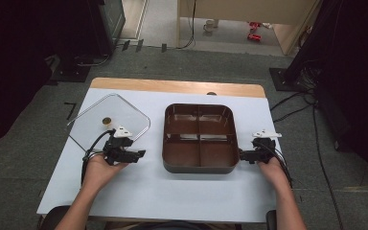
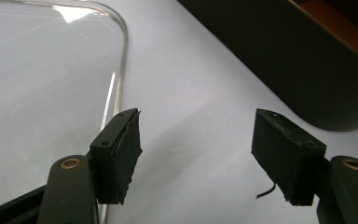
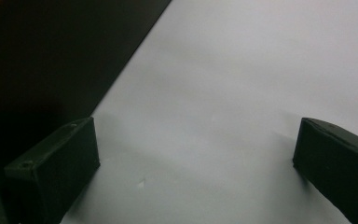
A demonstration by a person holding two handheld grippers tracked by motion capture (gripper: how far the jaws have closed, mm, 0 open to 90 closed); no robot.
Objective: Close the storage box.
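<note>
A brown four-compartment tray (image 1: 200,164) sits in the middle of the white table. A clear square lid (image 1: 96,120) with a small round knob lies to its left. My left gripper (image 1: 139,154) rests low over the table just off the lid's near right corner, pointing toward the tray, open with nothing between its jaws. In the left gripper view the lid's rounded edge (image 2: 119,70) runs past the left jaw and the tray's dark wall (image 2: 307,79) is ahead on the right. My right gripper (image 1: 243,155) is open beside the tray's right wall (image 3: 51,60), holding nothing.
The white table top (image 1: 172,191) has free room in front of the tray. A wooden strip (image 1: 177,86) runs along its far edge. Cables (image 1: 292,112) and equipment stands lie on the grey floor around the table.
</note>
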